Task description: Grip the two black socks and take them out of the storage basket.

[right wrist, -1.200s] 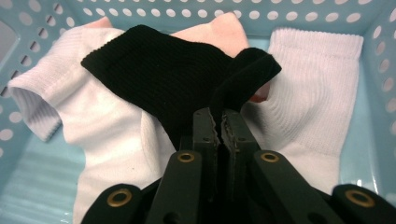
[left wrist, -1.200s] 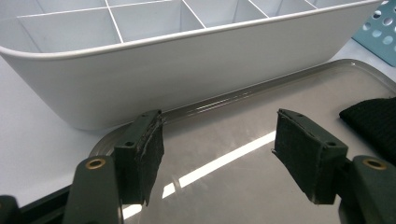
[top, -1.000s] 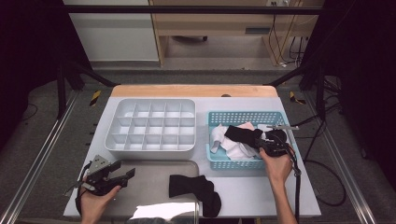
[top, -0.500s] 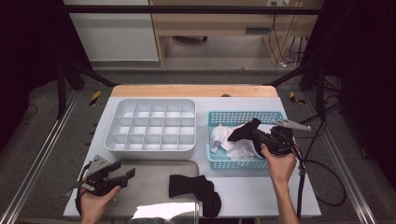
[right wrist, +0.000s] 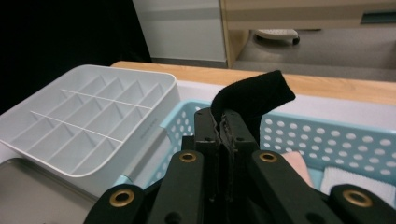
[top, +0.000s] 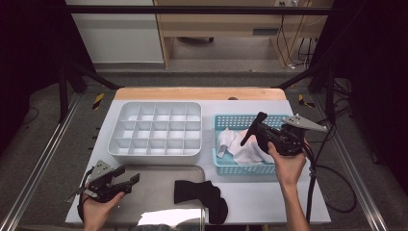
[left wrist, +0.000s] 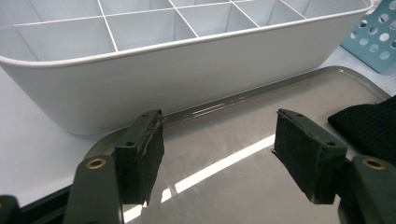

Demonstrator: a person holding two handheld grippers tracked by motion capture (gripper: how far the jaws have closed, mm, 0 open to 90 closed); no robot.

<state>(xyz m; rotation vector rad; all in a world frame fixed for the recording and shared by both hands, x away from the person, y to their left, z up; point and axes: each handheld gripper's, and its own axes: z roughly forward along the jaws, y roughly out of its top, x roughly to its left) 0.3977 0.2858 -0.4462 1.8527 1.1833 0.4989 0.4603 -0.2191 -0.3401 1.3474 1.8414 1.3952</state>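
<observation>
With the right gripper (top: 260,128) pinched tight on a black sock (right wrist: 254,99) above the blue basket (top: 226,122) at the table's right edge, carry it high enough to clear the rim — the left gripper (left wrist: 219,156) gapes empty over the metal tray (left wrist: 261,186).

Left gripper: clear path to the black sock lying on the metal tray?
Probably yes. The left gripper is open and empty, low over the metal tray, with bare tray between it and the black sock. The white divided bin sits behind that line, not in it.
</observation>
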